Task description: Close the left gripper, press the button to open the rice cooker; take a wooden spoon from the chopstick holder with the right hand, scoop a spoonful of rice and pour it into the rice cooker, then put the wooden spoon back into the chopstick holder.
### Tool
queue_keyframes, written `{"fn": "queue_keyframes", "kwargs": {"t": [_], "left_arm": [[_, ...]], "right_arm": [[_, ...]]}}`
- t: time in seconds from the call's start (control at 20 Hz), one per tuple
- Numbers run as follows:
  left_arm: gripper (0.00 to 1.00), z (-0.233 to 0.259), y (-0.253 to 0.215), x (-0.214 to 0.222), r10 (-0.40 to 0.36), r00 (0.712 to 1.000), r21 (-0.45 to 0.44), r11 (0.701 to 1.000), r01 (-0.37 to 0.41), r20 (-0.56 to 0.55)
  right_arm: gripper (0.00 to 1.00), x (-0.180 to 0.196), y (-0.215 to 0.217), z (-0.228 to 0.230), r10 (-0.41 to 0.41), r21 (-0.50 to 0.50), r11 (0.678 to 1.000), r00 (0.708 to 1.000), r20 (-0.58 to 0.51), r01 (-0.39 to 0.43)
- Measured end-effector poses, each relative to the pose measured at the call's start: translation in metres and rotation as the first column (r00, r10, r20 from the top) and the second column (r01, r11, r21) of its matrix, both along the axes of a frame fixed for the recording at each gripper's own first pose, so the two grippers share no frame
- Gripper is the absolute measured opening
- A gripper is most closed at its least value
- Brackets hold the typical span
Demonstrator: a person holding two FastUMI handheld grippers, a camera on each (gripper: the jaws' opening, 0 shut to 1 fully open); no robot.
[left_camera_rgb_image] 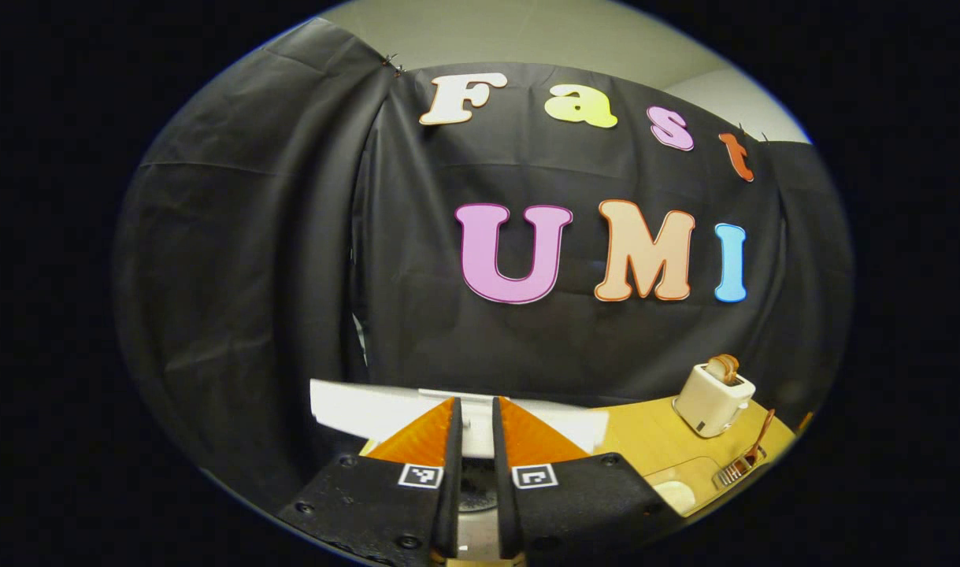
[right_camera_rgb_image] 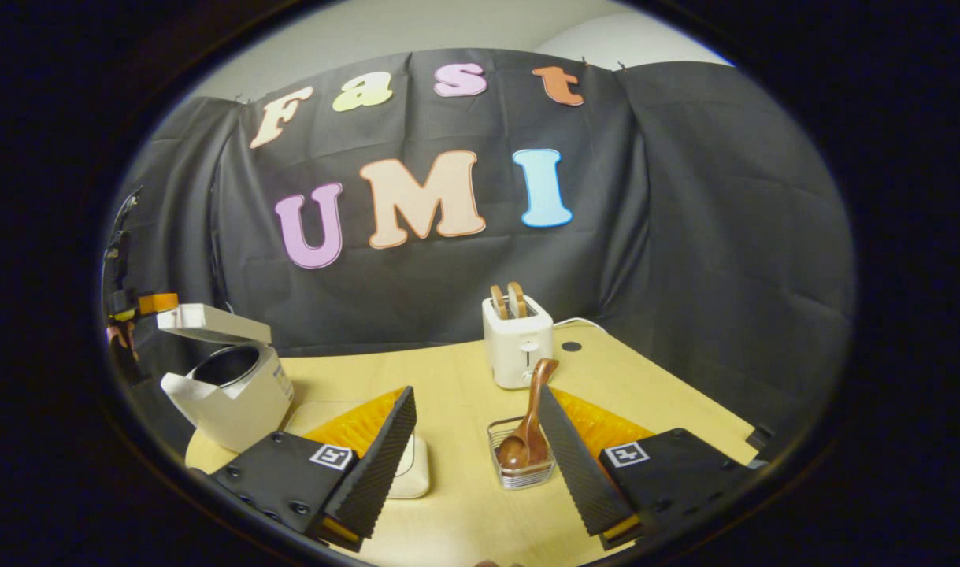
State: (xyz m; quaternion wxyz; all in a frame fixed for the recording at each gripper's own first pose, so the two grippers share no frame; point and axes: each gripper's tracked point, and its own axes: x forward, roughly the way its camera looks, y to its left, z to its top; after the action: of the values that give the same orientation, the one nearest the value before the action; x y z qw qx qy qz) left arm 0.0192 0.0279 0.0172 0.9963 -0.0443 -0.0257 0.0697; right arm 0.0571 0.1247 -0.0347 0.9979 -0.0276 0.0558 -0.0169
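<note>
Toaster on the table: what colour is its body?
Cream white toaster, clearest in the right gripper view.

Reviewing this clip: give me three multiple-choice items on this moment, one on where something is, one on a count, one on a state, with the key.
1. Where does the wooden spoon stand?
A. In the clear holder
B. In the rice cooker
C. Flat on the table

2. How many bread slices stick up from the toaster?
A. None
B. Two
C. Four

3. How is the rice cooker's lid?
A. Shut
B. Raised open
C. Lying on the table

Key: 1 A, the spoon leans in the holder in front of the toaster. 2 B, two brown slices show in the slots. 3 B, the lid tilts up and the inner pot shows. The right tool is open, holding nothing.
</note>
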Motion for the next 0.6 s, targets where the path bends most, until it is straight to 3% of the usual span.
{"fn": "queue_keyframes", "kwargs": {"t": [0.25, 0.35, 0.4, 0.5, 0.6], "left_arm": [[0.45, -0.008, -0.003, -0.009, 0.029, 0.999, -0.053, 0.998, -0.031, -0.043], [0.72, -0.013, 0.0, -0.015, 0.055, 0.997, -0.063, 0.996, -0.058, -0.058], [0.81, -0.013, 0.001, -0.016, 0.066, 0.996, -0.071, 0.995, -0.07, -0.062], [0.9, -0.014, 0.004, -0.018, 0.096, 0.993, -0.08, 0.992, -0.101, -0.066], [0.94, -0.016, 0.01, -0.021, 0.126, 0.989, -0.076, 0.988, -0.132, -0.072]], "right_arm": [[0.99, 0.01, -0.005, -0.001, 0.013, 0.01, 1.0, 1.0, -0.007, -0.013], [0.99, 0.015, -0.007, -0.004, 0.023, 0.011, 1.0, 1.0, -0.02, -0.022], [0.99, 0.016, -0.008, -0.005, 0.028, 0.015, 1.0, 0.999, -0.028, -0.028], [0.99, 0.02, -0.008, -0.008, 0.037, 0.023, 0.999, 0.998, -0.046, -0.036], [0.99, 0.023, -0.009, -0.013, 0.042, 0.031, 0.999, 0.997, -0.064, -0.04]]}}
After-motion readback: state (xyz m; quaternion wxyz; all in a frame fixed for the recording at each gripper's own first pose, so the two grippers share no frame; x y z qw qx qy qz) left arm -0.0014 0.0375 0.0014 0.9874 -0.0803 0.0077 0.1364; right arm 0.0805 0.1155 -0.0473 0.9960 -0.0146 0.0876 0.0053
